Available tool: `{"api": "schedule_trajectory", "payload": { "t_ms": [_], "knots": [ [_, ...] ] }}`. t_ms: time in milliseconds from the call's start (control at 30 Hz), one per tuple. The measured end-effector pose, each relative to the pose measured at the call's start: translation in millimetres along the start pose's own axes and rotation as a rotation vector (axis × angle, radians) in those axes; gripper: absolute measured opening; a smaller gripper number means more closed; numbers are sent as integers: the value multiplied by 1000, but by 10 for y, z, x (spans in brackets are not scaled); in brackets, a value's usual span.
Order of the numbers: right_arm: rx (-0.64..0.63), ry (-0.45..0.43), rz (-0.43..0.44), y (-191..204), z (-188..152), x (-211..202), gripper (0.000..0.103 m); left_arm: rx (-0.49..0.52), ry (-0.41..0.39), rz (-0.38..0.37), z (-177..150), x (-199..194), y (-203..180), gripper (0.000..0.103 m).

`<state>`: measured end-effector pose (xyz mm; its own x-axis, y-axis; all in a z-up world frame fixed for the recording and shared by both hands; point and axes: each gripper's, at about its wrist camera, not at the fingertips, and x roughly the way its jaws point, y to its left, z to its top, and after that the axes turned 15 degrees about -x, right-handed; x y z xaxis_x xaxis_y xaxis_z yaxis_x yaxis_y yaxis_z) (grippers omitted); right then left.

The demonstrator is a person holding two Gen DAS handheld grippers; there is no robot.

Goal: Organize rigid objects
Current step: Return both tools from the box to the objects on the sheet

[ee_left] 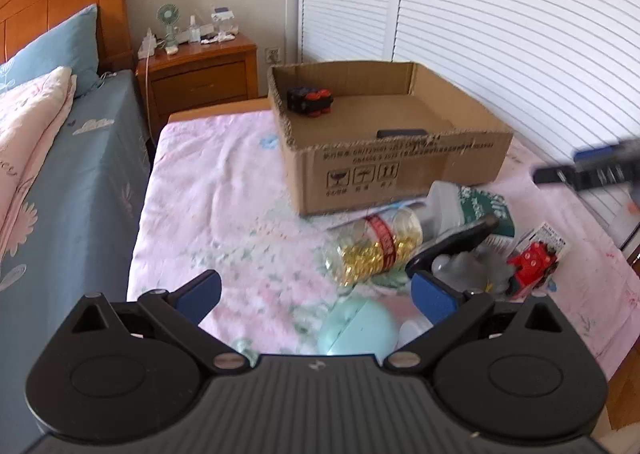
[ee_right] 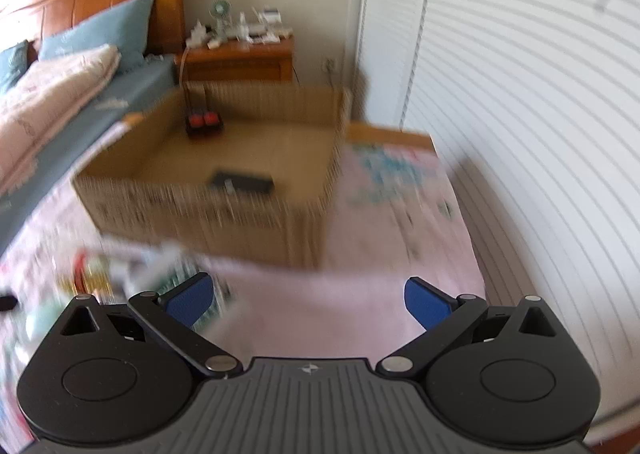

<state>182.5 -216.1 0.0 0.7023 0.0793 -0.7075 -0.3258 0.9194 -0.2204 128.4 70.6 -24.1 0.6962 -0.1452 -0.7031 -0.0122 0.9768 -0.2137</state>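
An open cardboard box (ee_left: 400, 169) stands on a table with a pink floral cloth (ee_left: 224, 189). Inside lie a black and red block toy (ee_left: 310, 100) and a flat black object (ee_left: 401, 133). The box (ee_right: 192, 209) shows blurred in the right wrist view, with the block toy (ee_right: 204, 123) and flat black object (ee_right: 243, 180). In front of the box lie a bottle of yellow capsules (ee_left: 376, 248), a white and green bottle (ee_left: 468, 205), a red toy train (ee_left: 532, 262) and a pale green round thing (ee_left: 358, 328). My left gripper (ee_left: 316, 296) is open and empty over the cloth. My right gripper (ee_right: 308, 300) is open and empty; it also shows blurred at the right edge of the left wrist view (ee_left: 600, 169).
A bed with blue and pink bedding (ee_left: 52, 157) lies to the left. A wooden nightstand (ee_left: 200, 69) with a small fan and bottles stands behind. White louvred doors (ee_left: 500, 13) fill the right side. The table's right edge (ee_left: 624, 338) is close.
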Motion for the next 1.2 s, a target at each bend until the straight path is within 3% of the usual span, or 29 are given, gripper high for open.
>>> {"api": "schedule_trajectory", "payload": {
  "t_ms": [200,400,567,700,1033,1200],
  "knots": [
    [38,68,-24,-1,-431,-22,103,-56,29,13,-113,4,181,101],
    [62,61,-13,38,-469,-39,103,-108,50,-20,-192,-52,253,101],
    [42,15,18,103,-243,-37,103,-94,37,-37,-216,-115,187,101],
    [-20,36,30,247,-178,57,103,-82,42,-55,-258,-148,141,101],
    [-98,62,59,439,-564,-225,103,-20,51,-90,-349,-177,0,101],
    [-87,0,151,508,-667,-420,103,6,41,-107,-381,-221,-88,101]
  ]
}}
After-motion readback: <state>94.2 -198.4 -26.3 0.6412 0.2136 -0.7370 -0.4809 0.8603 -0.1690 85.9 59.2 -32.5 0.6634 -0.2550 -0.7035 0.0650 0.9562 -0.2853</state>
